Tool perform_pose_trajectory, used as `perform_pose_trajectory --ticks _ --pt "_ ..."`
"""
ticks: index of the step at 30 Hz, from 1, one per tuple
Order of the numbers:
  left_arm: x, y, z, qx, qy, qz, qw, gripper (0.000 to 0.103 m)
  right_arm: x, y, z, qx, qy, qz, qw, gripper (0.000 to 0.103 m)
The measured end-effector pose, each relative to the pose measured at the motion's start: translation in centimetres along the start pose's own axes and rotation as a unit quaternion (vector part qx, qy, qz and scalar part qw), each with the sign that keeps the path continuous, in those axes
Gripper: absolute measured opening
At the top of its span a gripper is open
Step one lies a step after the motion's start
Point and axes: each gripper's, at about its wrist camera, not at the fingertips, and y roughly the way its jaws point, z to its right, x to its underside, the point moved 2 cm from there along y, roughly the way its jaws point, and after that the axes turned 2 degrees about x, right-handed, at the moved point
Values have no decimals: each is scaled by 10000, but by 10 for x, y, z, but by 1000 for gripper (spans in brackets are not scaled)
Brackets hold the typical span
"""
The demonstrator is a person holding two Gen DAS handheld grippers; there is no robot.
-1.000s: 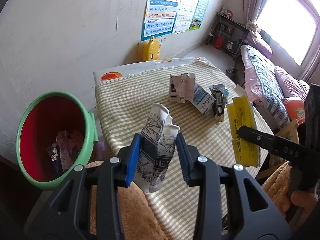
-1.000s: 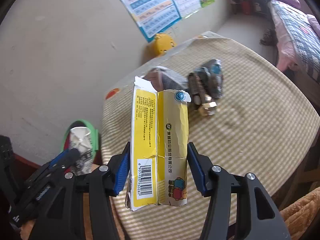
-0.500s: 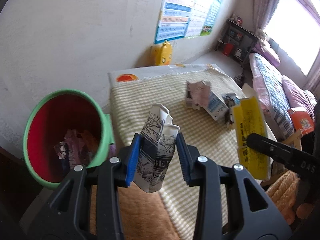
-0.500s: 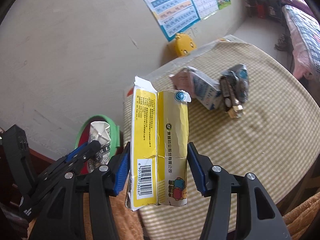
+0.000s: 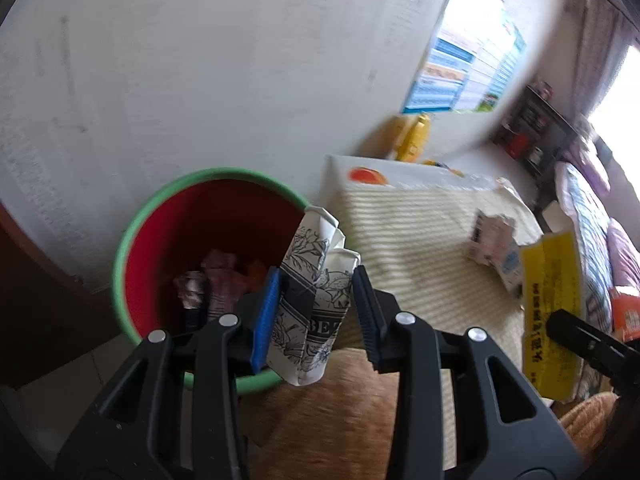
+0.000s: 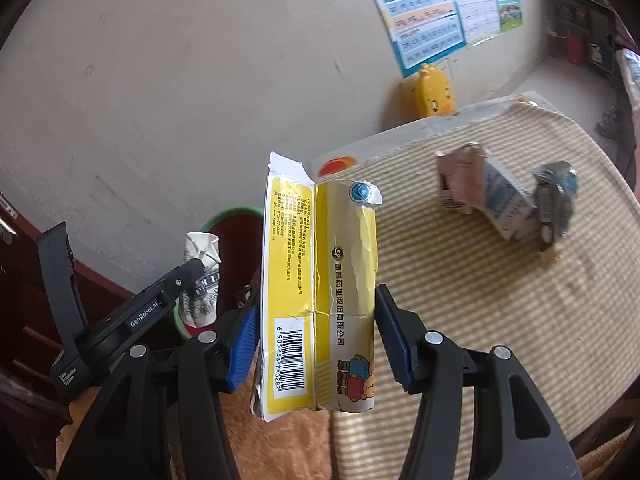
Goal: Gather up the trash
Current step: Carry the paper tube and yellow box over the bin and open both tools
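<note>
My left gripper [image 5: 316, 312] is shut on a crushed white paper cup [image 5: 316, 292] with black flower print, held over the near rim of a green bin [image 5: 132, 240] with a red inside and trash at the bottom. In the right wrist view that cup [image 6: 200, 276] and the left gripper [image 6: 192, 272] hang at the bin [image 6: 230, 220]. My right gripper [image 6: 316, 336] is shut on a flattened yellow carton [image 6: 320, 280], upright above the table's near left corner; the carton [image 5: 552, 308] shows at the right of the left wrist view.
A checked tablecloth [image 6: 480, 280] covers the table; a crumpled pink and blue carton [image 6: 484, 192] and a dark wrapper [image 6: 554, 196] lie on it. A yellow duck-shaped object [image 6: 434, 94] stands by the wall. Orange towel [image 5: 340, 420] lies under my grippers. A bed [image 5: 600, 220] is at the right.
Both grippers have swung left from the table toward the bin with their loads. The paper cup now hangs over the bin's near rim; the yellow carton has followed to the table's left corner.
</note>
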Motion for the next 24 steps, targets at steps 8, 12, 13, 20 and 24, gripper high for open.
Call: perform_pose_trajectory --ticks 8,12,13,20,24 --pt "0 6 -57 -440 -493 -56 9978 35 -12 37 -38 -284 -259 -243 9990 53" --pt "3 11 -80 -551 -707 -148 9959 35 -16 65 -63 -452 -437 -449 9970 54" --pt "4 12 -83 -563 -738 -164 9955 35 -17 70 -67 -490 -459 -486 9966 54" --pt "8 19 -100 -642 -968 -259 9929 37 -19 96 -94 -790 -506 -696 9932 55" --pt "10 23 -104 -706 -1093 -286 9911 65 -20 108 -102 -1035 -459 -855 9899 69"
